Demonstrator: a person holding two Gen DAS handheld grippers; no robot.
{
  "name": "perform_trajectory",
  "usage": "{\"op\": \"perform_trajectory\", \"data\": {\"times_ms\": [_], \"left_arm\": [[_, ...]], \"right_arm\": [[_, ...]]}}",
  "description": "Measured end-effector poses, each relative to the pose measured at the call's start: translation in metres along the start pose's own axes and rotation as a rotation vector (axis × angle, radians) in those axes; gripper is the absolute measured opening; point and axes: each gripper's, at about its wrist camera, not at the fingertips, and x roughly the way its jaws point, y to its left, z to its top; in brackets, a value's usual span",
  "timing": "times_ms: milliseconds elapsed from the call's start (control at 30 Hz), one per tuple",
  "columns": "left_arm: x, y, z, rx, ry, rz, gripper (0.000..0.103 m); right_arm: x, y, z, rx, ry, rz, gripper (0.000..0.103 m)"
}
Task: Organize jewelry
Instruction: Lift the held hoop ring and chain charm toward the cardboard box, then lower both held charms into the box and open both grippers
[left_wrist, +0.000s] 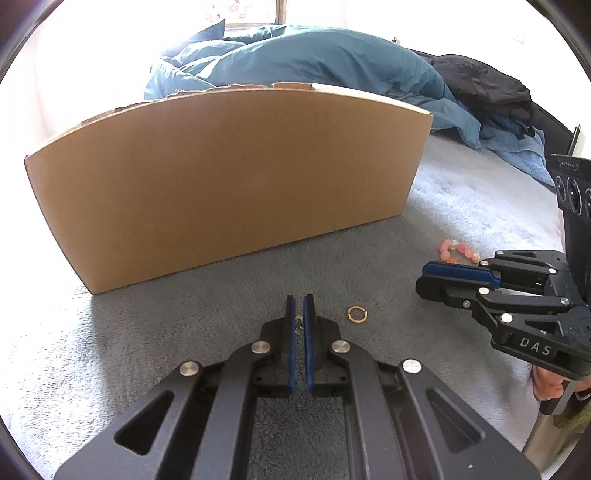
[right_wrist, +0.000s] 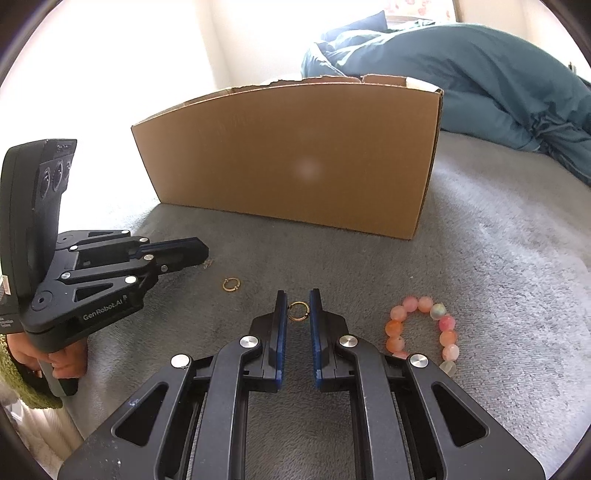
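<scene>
Left wrist view: The left claw (left_wrist: 300, 306) is squeezed almost shut. A tiny thin bit of jewelry (left_wrist: 300, 322), too small to name, sits between its blue pads. A little gold ring (left_wrist: 357, 315) lies flat on the gray blanket (left_wrist: 147, 350), just right of the claw tips. The big brown cardboard box (left_wrist: 229, 177) stands behind the ring, well apart from it. Some pink and orange beads of a bracelet (left_wrist: 456, 251) lie to the right of the ring, and the right claw (left_wrist: 430, 275) hides part of them. A blue bed cover (left_wrist: 314, 59) is piled up behind the box.

Right wrist view: The right claw (right_wrist: 298, 295) is narrow, and its two blue pads press on a small gold ring (right_wrist: 297, 311) from both sides. The ring is round and thin, with a tiny knob on one side. The first gold ring (right_wrist: 231, 284) lies on the blanket (right_wrist: 498, 277) left of the claw. The bead bracelet (right_wrist: 424, 332) curls on the blanket right of the claw, with round pink, orange and pale beads. The box (right_wrist: 295, 158) stands behind them all. The left claw (right_wrist: 205, 254) is at the far left, with a hand (right_wrist: 62, 362) on its handle.
</scene>
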Motion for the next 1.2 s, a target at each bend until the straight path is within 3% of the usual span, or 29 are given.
{"op": "perform_trajectory", "data": {"times_ms": [667, 1200], "left_arm": [[-0.037, -0.007, 0.003, -0.011, -0.064, 0.014, 0.003], [-0.096, -0.012, 0.024, 0.004, -0.183, 0.042, 0.003]], "right_arm": [[-0.035, 0.007, 0.006, -0.022, -0.047, 0.005, 0.010], [-0.071, 0.026, 0.034, -0.073, -0.134, 0.026, 0.010]]}}
